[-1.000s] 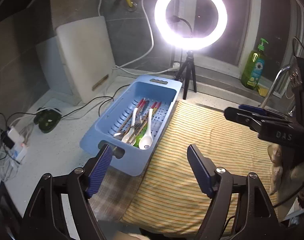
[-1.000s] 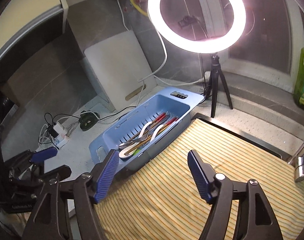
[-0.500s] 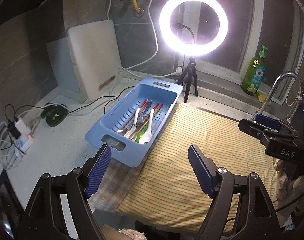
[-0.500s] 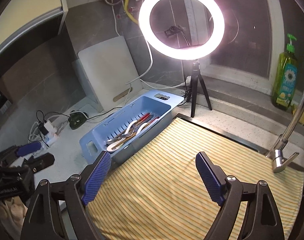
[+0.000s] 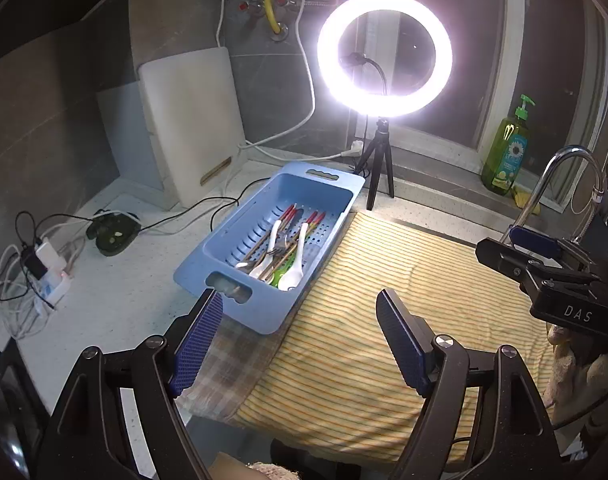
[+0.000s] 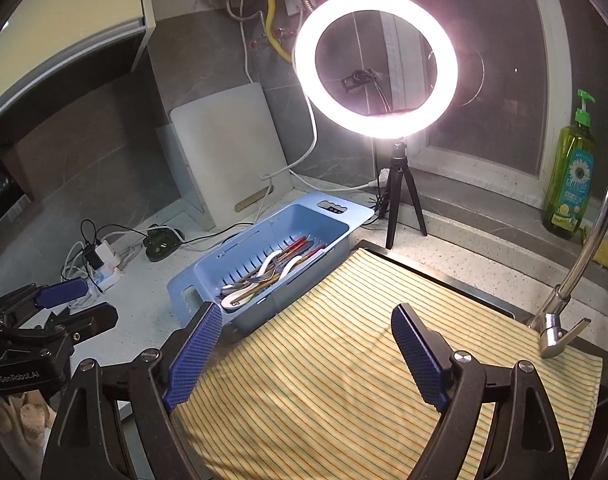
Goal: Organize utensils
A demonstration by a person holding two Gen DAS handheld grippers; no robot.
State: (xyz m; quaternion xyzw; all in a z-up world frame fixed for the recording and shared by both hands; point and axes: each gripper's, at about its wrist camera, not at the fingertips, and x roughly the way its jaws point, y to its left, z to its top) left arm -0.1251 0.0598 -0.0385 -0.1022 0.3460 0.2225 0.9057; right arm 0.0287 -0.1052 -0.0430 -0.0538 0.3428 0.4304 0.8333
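The mixed utensils point(image 5: 278, 252), comprising white ceramic-looking soup spoons, a metal fork and red-tipped chopsticks, lay heaped lengthwise in the perforated light-blue plastic drainer basket point(image 5: 208, 252). The basket stood on the speckled white bench point(image 5: 116, 300), its right side just beside the yellow striped cloth point(image 5: 404, 300) spread over the sink area.

Judgement on handling: the spoons would be stiff, smooth and breakable, best taken across the handle mid-length. The chopsticks would be light, thin and liable to roll or slip, and should be pinched near the middle. The pieces overlapped, so one lifted carelessly could drag another. The green item beneath the spoons could not be identified with certainty from either view.

The left tool point(image 5: 300, 340) was released, jaws wide and empty, hovering near the basket's near end. The right tool point(image 6: 306, 348) was likewise spread and holding nothing, above the cloth.

A lit ring lamp on a black tripod point(image 5: 384, 48) stood behind the basket.
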